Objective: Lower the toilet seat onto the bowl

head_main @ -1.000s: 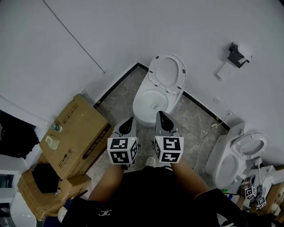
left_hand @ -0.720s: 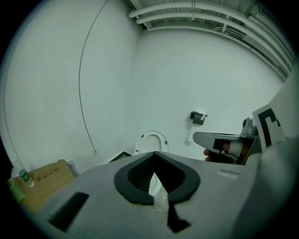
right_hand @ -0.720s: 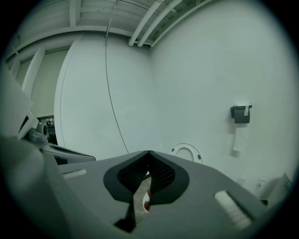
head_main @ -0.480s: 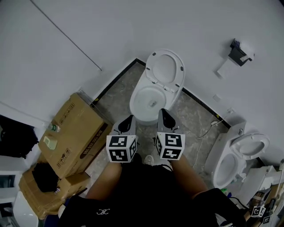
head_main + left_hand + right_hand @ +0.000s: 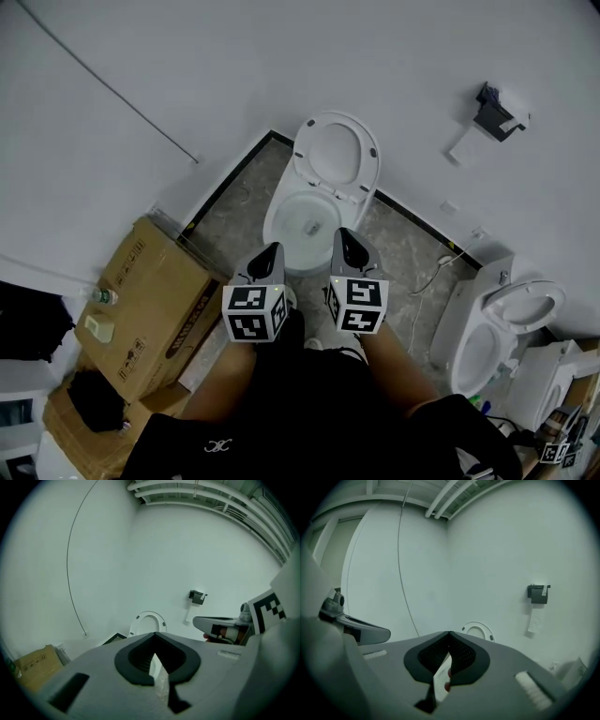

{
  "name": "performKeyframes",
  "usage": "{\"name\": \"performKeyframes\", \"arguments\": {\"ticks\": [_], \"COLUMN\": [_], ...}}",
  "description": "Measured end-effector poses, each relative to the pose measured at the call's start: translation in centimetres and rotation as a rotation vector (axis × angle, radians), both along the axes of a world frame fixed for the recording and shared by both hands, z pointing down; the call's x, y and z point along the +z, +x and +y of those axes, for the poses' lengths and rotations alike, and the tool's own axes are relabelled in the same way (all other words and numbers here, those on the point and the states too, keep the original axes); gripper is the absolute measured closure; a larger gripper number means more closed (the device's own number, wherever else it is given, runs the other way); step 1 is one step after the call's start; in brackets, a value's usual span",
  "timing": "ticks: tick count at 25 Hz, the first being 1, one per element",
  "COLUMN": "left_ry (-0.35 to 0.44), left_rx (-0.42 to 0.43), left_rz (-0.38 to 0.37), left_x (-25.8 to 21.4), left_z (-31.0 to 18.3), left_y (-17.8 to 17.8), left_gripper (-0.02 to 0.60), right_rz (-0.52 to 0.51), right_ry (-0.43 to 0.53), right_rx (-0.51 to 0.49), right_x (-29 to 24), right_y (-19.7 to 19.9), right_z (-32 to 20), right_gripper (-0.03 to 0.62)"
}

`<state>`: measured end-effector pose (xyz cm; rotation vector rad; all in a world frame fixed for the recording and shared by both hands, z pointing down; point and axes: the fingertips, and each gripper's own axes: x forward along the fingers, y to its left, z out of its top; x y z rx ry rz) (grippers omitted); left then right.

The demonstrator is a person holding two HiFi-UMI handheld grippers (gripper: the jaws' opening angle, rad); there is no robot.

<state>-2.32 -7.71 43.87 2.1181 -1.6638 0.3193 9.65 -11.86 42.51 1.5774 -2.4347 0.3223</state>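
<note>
Bare white washroom: toilet (image 5: pixel 309 214), wall paper-roll holder (image 5: pixel 492 100), second toilet (image 5: pixel 494 328), cardboard boxes (image 5: pixel 155 300).

Even, soft light throughout; both gripper views bulge, with dark corners.

White walls (image 5: pixel 375 56); grey stone floor (image 5: pixel 403 253) — cardboard boxes (image 5: pixel 155 300) left

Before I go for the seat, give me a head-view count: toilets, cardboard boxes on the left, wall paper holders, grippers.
Toilets: 2, the toilet ahead with its seat raised, and the right toilet
Cardboard boxes: 2, the large box and the smaller box
Paper holder: 1
Grippers: 2, left gripper and right gripper
Total: 7
</note>
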Motion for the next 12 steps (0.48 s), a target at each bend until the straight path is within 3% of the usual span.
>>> {"name": "performKeyframes", "arguments": {"ticks": [7,12], "left_ry": [-0.021,-0.051], "left_rx": [0.037,0.059], "left_rz": [0.044,0.068], "left_x": [1.1,2.4], "left_z": [-7.1,-10.5], "left_y": [-1.6,-2.5], "left_gripper": [0.574,0.574], "right_rz": [0.071,0.25], "right_ry": [-0.012,0.045], "right_rx": [0.058,0.034], "right_x": [1.5,2.0], "right_y": [-0.4,-1.1], "right_z": [-6.8,-11.6], "right_gripper": [0.586,0.585]}}
